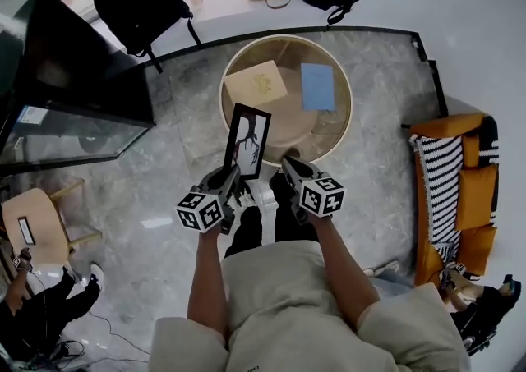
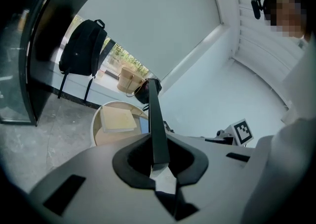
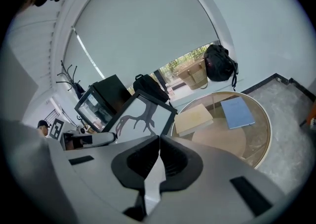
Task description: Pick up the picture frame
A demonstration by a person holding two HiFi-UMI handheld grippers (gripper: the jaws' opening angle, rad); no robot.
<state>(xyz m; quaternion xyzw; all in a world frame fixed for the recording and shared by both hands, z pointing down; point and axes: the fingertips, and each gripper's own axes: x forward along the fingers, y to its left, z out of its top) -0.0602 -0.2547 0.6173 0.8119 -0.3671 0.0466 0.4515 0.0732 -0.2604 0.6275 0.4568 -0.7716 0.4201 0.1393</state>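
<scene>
Left gripper view: frame (image 2: 157, 124) seen edge-on, a thin dark strip standing up from between the jaws. The jaws are nearly together and pressed on its lower edge. Left gripper (image 2: 159, 157) has it, and nothing else supports it.

Head view: frame (image 1: 247, 140) upright in the left gripper (image 1: 233, 175), in the air over the near edge of the round table (image 1: 351, 107), not resting on it. The grip sits on the bottom edge, toward the frame's left corner. Right gripper (image 1: 289, 167) is just beside the lower right corner; contact cannot be told from here.

Right gripper view: right gripper (image 3: 159, 145) has its jaws fully together with nothing between them — empty. Frame (image 3: 140, 115) is off to its left, face showing.

Materials:
- Frame: flat rectangle, narrow black border, pale picture with a dark antler-like branching figure.
- Table: round, pale rim, glassy top.
- Tan book (image 1: 256, 81) lies toward the far left edge, blue book (image 1: 317, 86) toward the far right edge.

Handling (judgement): light, stiff and thin. Probably glazed, so fragile, with a slick face. A pinch near one corner leaves it free to swing. Better to hold the border, not the face — mid bottom edge, or with the right gripper added on the opposite side.
</scene>
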